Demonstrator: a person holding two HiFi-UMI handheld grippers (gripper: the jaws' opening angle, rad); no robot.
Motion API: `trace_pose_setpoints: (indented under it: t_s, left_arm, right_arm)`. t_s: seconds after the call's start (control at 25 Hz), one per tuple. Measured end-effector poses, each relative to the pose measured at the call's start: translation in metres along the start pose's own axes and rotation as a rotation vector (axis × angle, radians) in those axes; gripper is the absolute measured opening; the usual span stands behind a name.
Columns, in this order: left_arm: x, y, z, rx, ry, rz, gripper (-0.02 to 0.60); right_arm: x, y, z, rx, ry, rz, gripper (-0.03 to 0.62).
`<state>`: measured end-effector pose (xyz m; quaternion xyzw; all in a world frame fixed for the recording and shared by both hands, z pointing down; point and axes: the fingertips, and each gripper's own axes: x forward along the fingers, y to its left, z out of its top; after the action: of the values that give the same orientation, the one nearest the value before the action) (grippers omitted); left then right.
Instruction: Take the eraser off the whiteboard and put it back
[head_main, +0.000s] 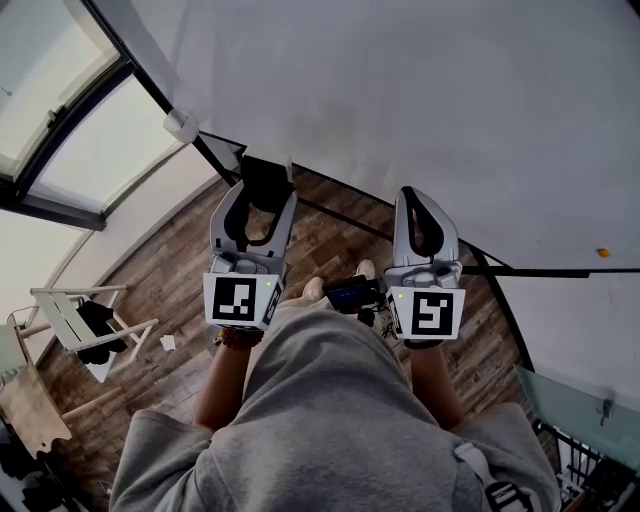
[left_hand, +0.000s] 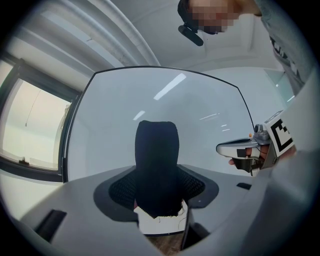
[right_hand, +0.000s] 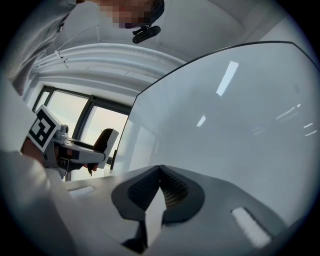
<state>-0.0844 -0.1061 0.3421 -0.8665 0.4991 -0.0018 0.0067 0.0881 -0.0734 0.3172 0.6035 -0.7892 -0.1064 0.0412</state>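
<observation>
The whiteboard (head_main: 420, 110) fills the view ahead. The left gripper (head_main: 264, 200), jaws wide, clamps the dark eraser (left_hand: 157, 165) towards the board's left edge; contact with the surface cannot be confirmed. The right gripper (right_hand: 161, 186) is alongside, closed and empty.

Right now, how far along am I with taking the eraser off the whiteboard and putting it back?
Done: the eraser looks to be off the whiteboard. In hand: the left gripper is clamped on it, level in front of the board, while the right gripper is shut and empty. Left: setting the eraser back on the board and letting go.
</observation>
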Motion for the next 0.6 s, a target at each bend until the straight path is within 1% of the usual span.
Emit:
trace_pose_setpoints:
  t_s: [0.6]
  left_arm:
    - [0.016, -0.006, -0.007, -0.006, 0.019, -0.031, 0.236]
  right_arm:
    - [0.002, -0.010, -0.010, 0.002, 0.018, -0.031, 0.012]
